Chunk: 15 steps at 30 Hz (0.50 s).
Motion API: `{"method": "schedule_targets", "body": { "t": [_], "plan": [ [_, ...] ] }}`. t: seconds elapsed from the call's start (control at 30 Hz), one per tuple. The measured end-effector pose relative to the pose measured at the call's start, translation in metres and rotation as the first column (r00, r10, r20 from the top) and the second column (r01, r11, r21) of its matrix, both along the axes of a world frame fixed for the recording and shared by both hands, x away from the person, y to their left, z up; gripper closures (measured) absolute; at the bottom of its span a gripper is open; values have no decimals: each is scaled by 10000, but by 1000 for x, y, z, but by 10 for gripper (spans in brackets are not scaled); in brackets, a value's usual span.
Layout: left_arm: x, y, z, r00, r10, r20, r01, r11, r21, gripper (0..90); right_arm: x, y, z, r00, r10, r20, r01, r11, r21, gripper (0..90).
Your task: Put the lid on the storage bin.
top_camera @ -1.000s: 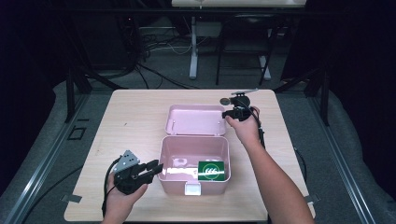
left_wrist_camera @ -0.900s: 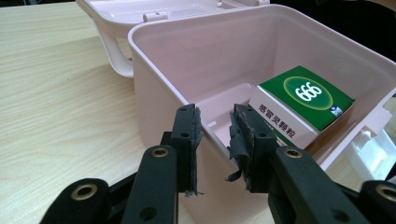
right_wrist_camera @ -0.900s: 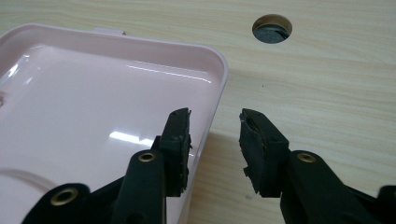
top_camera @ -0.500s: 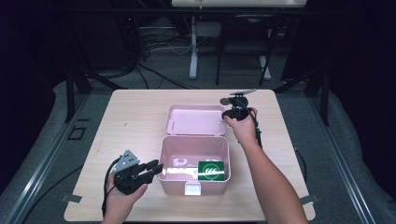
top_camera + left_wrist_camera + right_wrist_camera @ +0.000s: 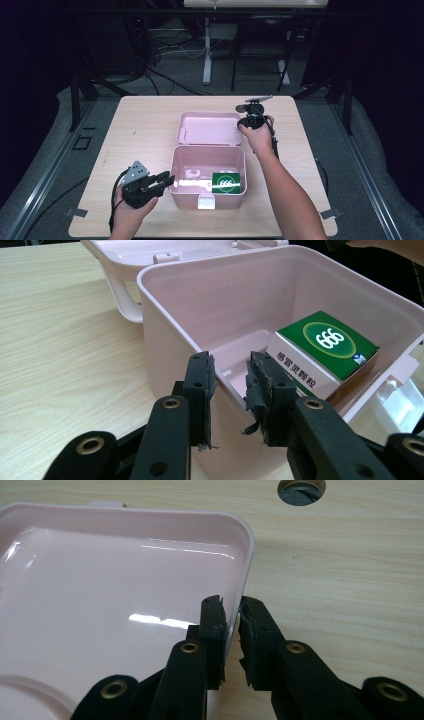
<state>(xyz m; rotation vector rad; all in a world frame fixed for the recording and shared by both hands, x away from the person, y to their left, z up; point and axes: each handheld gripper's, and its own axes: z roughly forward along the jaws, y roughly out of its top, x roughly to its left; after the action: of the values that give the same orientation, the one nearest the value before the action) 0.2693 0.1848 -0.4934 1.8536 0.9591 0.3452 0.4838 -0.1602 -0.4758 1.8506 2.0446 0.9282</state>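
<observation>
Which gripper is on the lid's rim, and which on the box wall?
The right gripper pinches the open lid's rim; the left gripper clamps the pink box's wall, near the green carton.

Open pink box (image 5: 207, 172), lid (image 5: 210, 128) flat behind

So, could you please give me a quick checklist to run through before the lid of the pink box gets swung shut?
1. Left gripper shut on the near wall of the pink box, steadying it: ok.
2. Right gripper, which has just been closing, astride the lid rim: ok.
3. Right fingers firmly pressing the rim: cannot tell.
4. Green carton lying below the box rim: ok.
5. Left fingers out of the lid's closing path: not ok, they straddle the wall.
</observation>
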Motion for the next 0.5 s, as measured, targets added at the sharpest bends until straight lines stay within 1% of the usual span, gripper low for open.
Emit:
{"method": "schedule_targets", "body": {
  "t": [0.27, 0.3, 0.33, 0.4, 0.43, 0.47, 0.5],
  "plan": [
    [0, 0, 0, 10000, -3, -12, 3, 10000, 28, 709, -3, 0, 6, 9998, -136, 168, 135, 9999, 84, 829],
    [0, 0, 0, 10000, 15, 13, -15, 10000, 0, 709, -4, 0, 8, 9996, -182, 229, 180, 9998, 63, 859],
    [0, 0, 0, 10000, 3, 1, -3, 10000, 1, 707, -5, -1, 11, 9990, -232, 395, 230, 9997, 64, 886],
    [0, -1, 0, 10000, 47, 39, -47, 10000, 13, 707, -7, -2, 15, 9986, -195, 492, 188, 9997, 136, 887],
    [0, -1, 0, 10000, 55, 39, -55, 10000, 48, 708, -7, -2, 17, 9986, -162, 494, 160, 9999, 51, 900],
    [0, -1, 0, 10000, 48, 40, -48, 10000, 17, 708, -7, -2, 19, 9988, -66, 489, 57, 9998, 176, 900],
    [0, -1, 0, 10000, 55, 33, -55, 10000, 46, 708, -7, -1, 21, 9992, -43, 405, 35, 9998, 200, 874]
  ]
}}
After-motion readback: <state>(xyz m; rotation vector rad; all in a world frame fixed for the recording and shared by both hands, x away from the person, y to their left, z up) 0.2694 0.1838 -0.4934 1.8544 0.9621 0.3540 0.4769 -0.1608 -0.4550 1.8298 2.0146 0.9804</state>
